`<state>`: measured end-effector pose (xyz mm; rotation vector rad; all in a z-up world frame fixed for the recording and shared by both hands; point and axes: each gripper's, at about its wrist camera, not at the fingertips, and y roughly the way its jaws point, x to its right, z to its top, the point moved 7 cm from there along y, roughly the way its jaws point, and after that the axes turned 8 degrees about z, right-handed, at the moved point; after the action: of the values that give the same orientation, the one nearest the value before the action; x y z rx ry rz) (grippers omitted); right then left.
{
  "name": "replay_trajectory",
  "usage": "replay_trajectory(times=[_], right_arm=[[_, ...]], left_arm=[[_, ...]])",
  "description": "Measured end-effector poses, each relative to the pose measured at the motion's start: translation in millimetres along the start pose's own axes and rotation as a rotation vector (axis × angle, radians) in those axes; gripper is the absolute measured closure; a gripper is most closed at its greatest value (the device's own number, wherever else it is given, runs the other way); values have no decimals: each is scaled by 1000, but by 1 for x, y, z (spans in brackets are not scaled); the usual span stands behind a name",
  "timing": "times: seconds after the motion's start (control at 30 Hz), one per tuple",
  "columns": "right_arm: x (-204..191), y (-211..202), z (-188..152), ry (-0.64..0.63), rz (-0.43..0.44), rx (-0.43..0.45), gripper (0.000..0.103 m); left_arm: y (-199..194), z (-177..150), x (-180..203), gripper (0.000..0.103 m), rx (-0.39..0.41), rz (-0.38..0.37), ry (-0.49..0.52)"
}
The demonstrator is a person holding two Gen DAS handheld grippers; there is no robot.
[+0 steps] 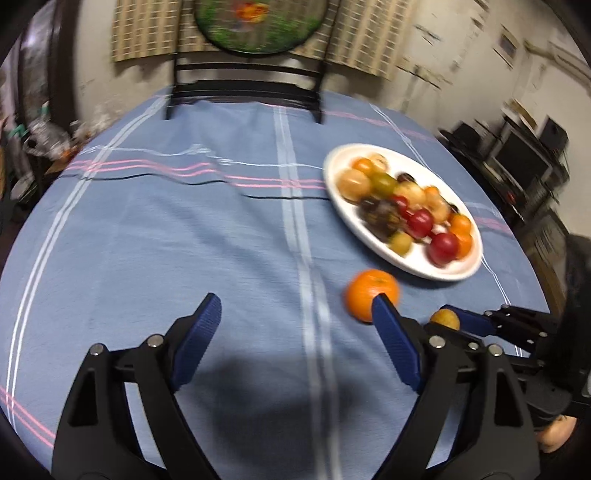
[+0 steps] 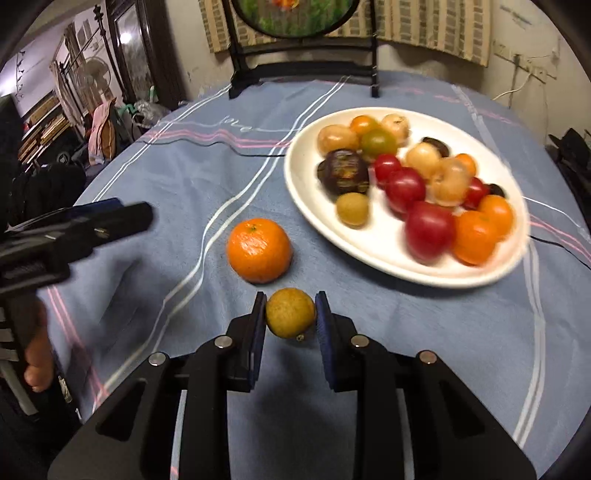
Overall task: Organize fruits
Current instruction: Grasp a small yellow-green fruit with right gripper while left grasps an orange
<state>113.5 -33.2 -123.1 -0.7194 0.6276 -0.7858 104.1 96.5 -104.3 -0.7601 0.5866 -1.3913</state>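
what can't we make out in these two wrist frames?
- Plate fruit, left wrist view: motion blur smears it; kinds unclear.
- Orange, left view: left gripper finger covers its near side.
- Small yellow fruit in right gripper, right view: underside hidden; lifted or resting unclear.

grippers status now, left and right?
Left gripper: open, empty.
Right gripper: shut on the small yellow fruit.

The heaped fruit (image 1: 408,206) on the white plate (image 1: 343,206) was smeared with motion blur. A blue finger (image 1: 395,343) of the left gripper (image 1: 295,339) hid part of the orange (image 1: 369,291). The round picture (image 2: 295,16) was cut off at the top edge.
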Motion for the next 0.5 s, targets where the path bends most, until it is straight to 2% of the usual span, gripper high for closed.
replay_trajectory(times=[0.1, 0.3, 0.37, 0.43, 0.5], right_arm=[[17, -15, -15, 39, -12, 12, 76], [49, -36, -34, 133, -5, 47, 76], [55, -41, -37, 151, 1, 61, 76], [58, -45, -40, 165, 11, 69, 76], [60, -45, -43, 176, 25, 72, 76]], left_arm=[[12, -1, 29, 18, -11, -23, 59], [34, 1, 59, 18, -11, 1, 140], [38, 3, 67, 22, -2, -8, 155], [43, 3, 69, 34, -17, -16, 172], [53, -2, 71, 37, -48, -5, 187]])
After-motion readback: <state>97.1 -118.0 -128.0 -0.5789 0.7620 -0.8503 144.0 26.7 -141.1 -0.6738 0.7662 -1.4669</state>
